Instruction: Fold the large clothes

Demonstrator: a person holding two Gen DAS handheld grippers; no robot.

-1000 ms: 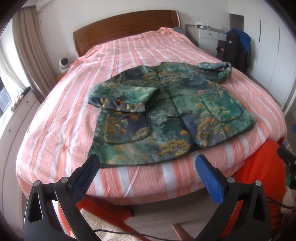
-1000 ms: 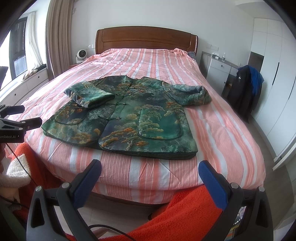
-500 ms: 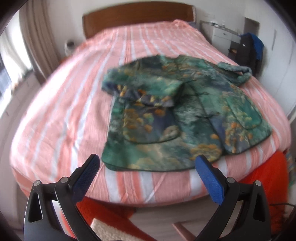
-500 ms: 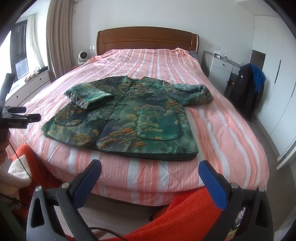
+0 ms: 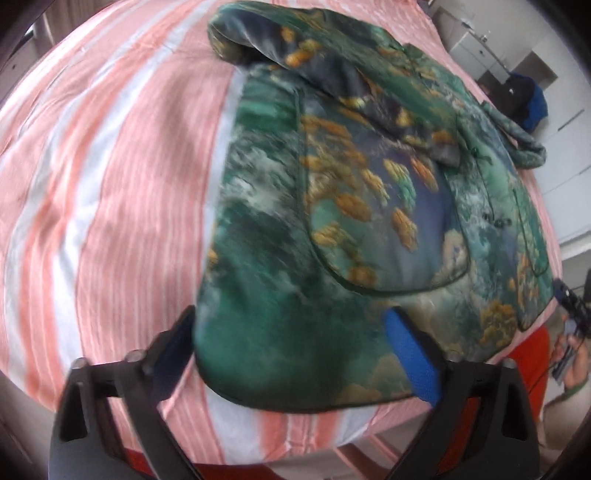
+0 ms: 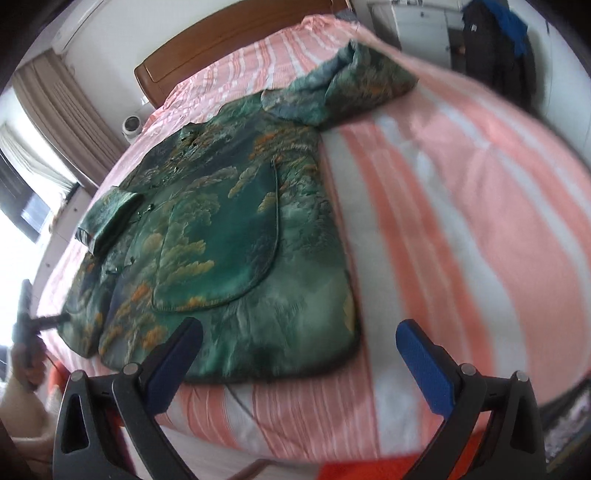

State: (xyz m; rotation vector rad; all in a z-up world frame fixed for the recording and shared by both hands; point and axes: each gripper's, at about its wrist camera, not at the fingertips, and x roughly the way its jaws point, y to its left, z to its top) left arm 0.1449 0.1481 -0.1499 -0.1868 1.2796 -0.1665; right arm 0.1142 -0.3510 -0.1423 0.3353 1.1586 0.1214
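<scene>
A green jacket [image 5: 369, 206] with a gold and blue landscape print lies flat, front up, on the pink-striped bed [image 5: 122, 192]. One sleeve is folded over its chest; the other sleeve [image 6: 343, 85] lies bunched out to the side. My left gripper [image 5: 290, 315] straddles the hem's left corner and its jaws are closing, with the fabric between them but wide of the pads. My right gripper [image 6: 295, 328] stands open over the hem's right corner [image 6: 332, 350], and its pads [image 6: 417, 350] are apart from the cloth. Each gripper also shows at the edge of the other's view.
A wooden headboard [image 6: 240, 48] closes the far end of the bed. A white cabinet [image 6: 417, 26] and a dark hanging coat [image 6: 491, 48] stand to the far right. Curtains [image 6: 62, 110] and a window are on the left. Orange cloth [image 6: 369, 469] lies at the bed's foot.
Both grippers have dropped from the foot of the bed down to the jacket's hem, left to its left corner, right to its right corner. The left jaws have narrowed.
</scene>
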